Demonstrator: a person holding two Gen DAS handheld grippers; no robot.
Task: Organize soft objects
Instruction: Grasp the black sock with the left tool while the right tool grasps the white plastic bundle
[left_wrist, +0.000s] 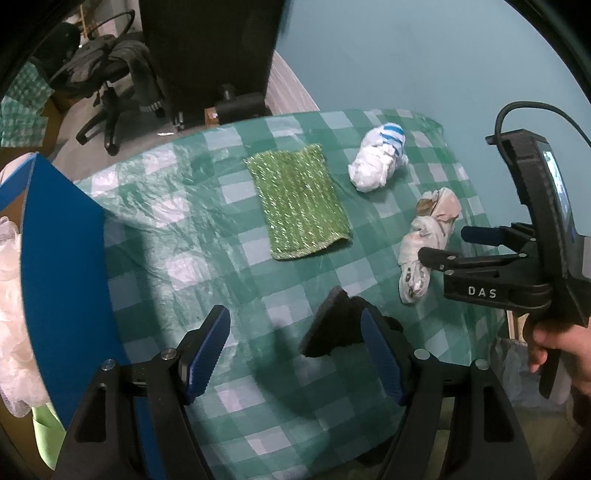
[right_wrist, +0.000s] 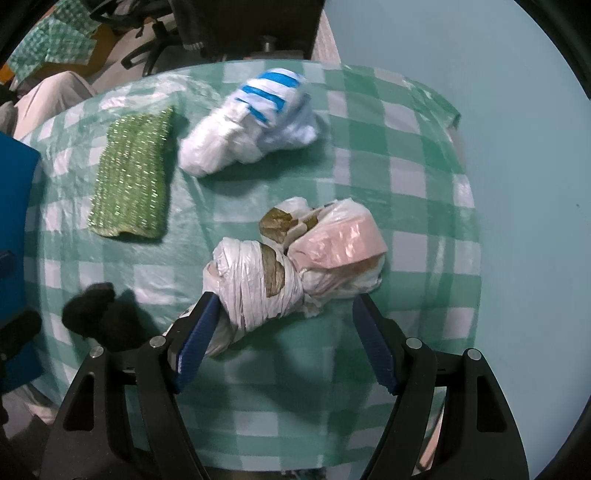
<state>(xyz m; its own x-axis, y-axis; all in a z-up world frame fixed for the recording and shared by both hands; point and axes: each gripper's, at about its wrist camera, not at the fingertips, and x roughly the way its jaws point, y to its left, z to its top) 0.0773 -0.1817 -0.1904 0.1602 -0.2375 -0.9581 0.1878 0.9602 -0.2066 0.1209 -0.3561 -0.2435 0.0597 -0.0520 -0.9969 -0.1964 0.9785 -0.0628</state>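
Observation:
A green glittery scrub cloth (left_wrist: 299, 203) (right_wrist: 135, 177) lies flat on the checked tablecloth. A knotted white bag with blue stripes (left_wrist: 380, 158) (right_wrist: 255, 125) lies at the far side. A knotted white and pink bag (left_wrist: 428, 240) (right_wrist: 295, 269) lies nearer. My right gripper (right_wrist: 284, 332) (left_wrist: 443, 243) is open, its fingers either side of this bag's near end. A black sponge (left_wrist: 336, 325) (right_wrist: 96, 314) lies by my left gripper's right finger. My left gripper (left_wrist: 295, 350) is open and empty above the cloth.
A blue box (left_wrist: 62, 266) holding a white mesh pouf (left_wrist: 11, 314) stands at the table's left. An office chair (left_wrist: 110, 85) and a dark chair back (left_wrist: 210, 48) stand beyond the table (left_wrist: 147, 240). A teal wall is on the right.

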